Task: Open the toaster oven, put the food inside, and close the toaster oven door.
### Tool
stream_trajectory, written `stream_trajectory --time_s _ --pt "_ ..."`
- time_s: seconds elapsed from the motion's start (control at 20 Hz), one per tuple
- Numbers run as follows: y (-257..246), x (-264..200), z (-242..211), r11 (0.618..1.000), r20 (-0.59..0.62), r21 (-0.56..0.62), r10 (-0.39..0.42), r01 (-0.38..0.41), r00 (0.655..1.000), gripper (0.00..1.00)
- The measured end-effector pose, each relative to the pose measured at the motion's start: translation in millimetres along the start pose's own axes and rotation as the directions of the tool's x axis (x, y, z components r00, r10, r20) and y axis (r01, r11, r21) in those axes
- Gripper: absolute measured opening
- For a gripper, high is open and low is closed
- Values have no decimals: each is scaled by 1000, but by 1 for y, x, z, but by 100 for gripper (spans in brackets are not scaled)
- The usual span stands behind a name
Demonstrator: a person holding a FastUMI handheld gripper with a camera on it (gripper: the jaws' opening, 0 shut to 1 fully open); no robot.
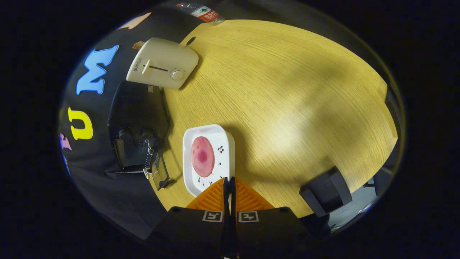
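While the hand-held gripper (229, 180) hovers over a wooden desk (287, 90), its two orange fingers (248, 198) are pressed together with nothing between them. Just ahead of the fingertips sits a white square plate (226, 140) carrying a round pink slice of food (202, 156). Beyond the plate, at the desk's edge by the booth wall, stands a black toaster oven (138, 126); its glass door (160, 169) appears swung open. Farther along rests a cream toaster (162, 63). A black box (325, 196) lies apart.

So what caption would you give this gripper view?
Shut orange gripper over a white tray of pink food, black toaster oven beside it, door open.
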State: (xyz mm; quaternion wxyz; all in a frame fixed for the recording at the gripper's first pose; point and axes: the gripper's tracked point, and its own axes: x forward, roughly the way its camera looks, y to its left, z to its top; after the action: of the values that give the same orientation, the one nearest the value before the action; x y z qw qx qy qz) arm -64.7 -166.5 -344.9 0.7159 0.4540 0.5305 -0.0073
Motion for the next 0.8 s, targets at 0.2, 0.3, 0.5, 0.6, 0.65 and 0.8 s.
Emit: stream_trajectory --time_s 0.2,0.3,0.5,0.6,0.65,0.8 --pt "7 -13 -7 999 58 28 37 -39 998 2" --pt "14 -18 -15 997 83 42 58 -62 995 2" --pt "38 -23 -42 990 95 68 114 -121 989 2" --pt "48 -23 -59 986 86 94 132 -140 987 2" --pt "53 -21 -67 985 79 96 138 -145 987 2" --pt "68 -18 -91 983 59 87 158 -162 986 2"
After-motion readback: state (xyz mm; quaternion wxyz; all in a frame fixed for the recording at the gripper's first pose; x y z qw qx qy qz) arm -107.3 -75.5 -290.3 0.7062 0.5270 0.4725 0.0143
